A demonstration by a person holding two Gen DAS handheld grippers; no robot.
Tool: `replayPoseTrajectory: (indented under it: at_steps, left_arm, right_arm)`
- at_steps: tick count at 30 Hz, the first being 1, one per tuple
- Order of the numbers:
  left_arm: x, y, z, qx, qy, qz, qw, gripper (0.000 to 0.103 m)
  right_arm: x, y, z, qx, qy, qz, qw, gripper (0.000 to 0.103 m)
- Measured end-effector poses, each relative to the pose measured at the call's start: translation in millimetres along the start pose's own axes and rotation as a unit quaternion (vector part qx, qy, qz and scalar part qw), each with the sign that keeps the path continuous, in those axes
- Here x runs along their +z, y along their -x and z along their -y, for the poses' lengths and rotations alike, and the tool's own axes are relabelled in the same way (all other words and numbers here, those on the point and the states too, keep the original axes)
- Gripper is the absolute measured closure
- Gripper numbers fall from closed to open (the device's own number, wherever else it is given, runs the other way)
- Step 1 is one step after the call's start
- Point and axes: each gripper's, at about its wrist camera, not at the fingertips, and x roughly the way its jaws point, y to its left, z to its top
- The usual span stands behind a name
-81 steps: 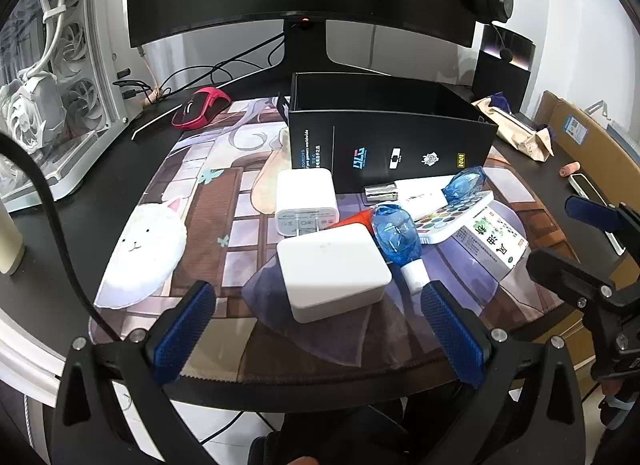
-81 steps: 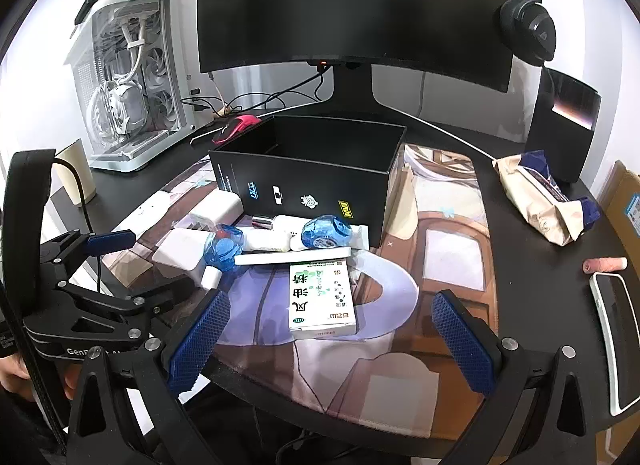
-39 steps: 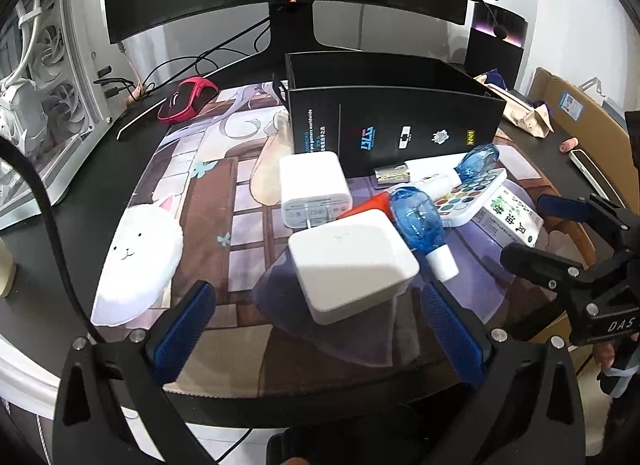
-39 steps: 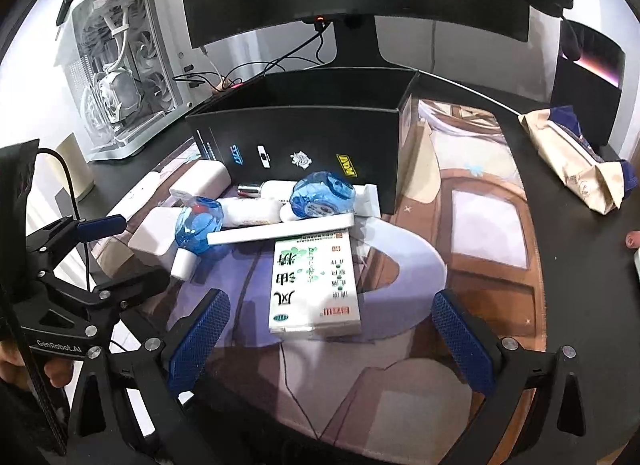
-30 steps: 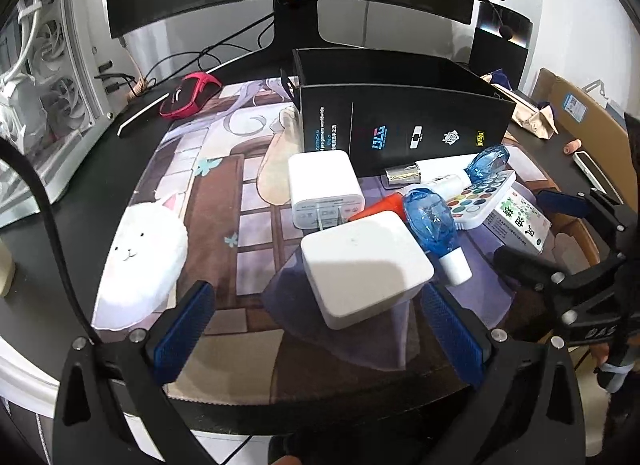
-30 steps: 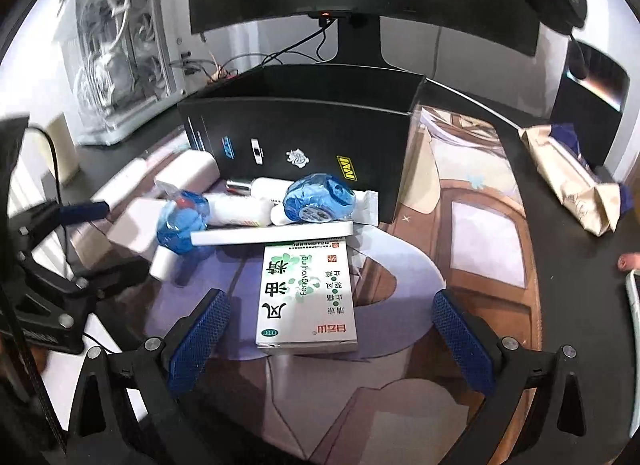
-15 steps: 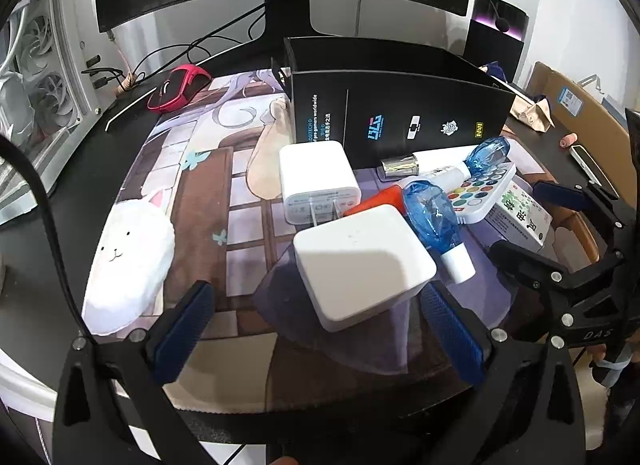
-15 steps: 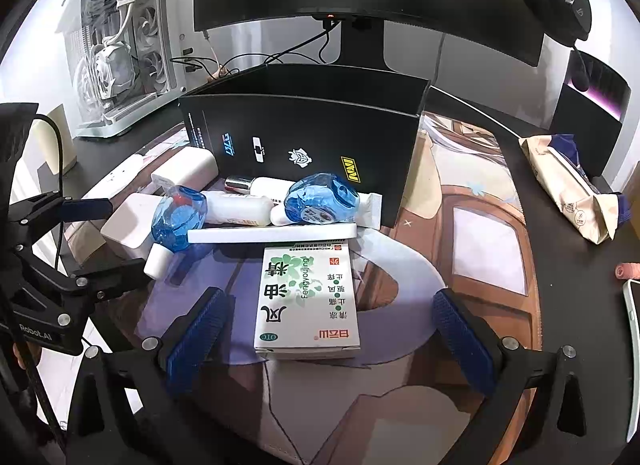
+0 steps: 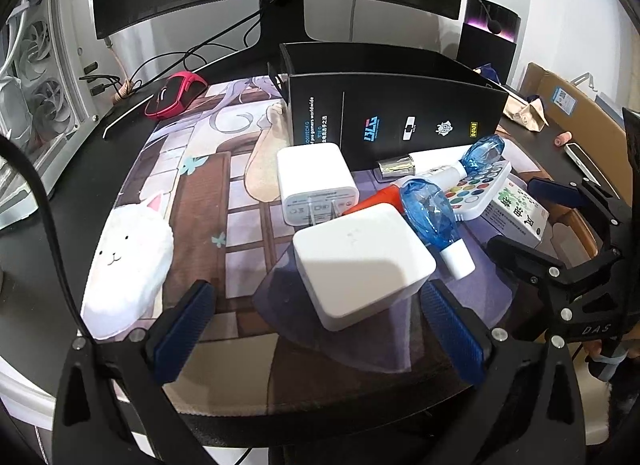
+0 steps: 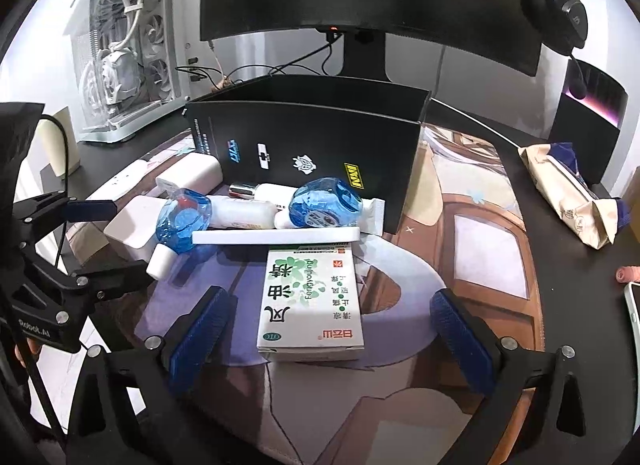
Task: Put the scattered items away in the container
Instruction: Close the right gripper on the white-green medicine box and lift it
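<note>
Before the black box (image 9: 394,113) lie two white chargers (image 9: 362,261), two blue dispensers (image 10: 326,203), one carton (image 10: 310,301) and one palette (image 9: 478,195), both grippers (image 9: 320,329) (image 10: 326,329) wide open, empty.

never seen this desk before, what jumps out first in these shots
A tall black cardboard box stands open mid-desk on the printed desk mat, with clutter piled against its front. Nearest the left gripper sits a white rounded square charger block; before the right gripper lies a white-and-green medicine carton. Both grippers are open and empty.
</note>
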Motion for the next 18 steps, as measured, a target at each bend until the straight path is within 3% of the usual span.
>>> replayPoseTrajectory:
  at_steps: [3,8,11,13,18]
  left_arm:
    - [-0.4,0.1,0.2,0.000,0.000,0.003,1.0000,0.000]
    - [-0.6,0.6,0.5,0.000,-0.001,0.005,1.0000,0.000]
    - [-1.1,0.7,0.9,0.001,-0.001,0.006,1.0000,0.000]
    - [-1.3,0.9,1.3,0.001,-0.001,0.006,1.0000,0.000]
    - [-1.6,1.1,1.4,0.001,-0.001,0.007,1.0000,0.000]
  right_arm:
    - [-1.3,2.6,-3.4,0.014,0.012,0.008,1.000,0.014]
    - [-2.1,6.6,-11.6,0.035,0.032,0.020,0.999,0.045]
    - [-3.1,7.6,-15.4,0.046,0.038,0.026,0.998,0.057]
    - [-3.0,8.1,-17.1,0.049,0.041,0.028,0.998,0.063]
    - [-3.2,8.1,-17.4,0.050,0.043,0.028,0.997,0.063]
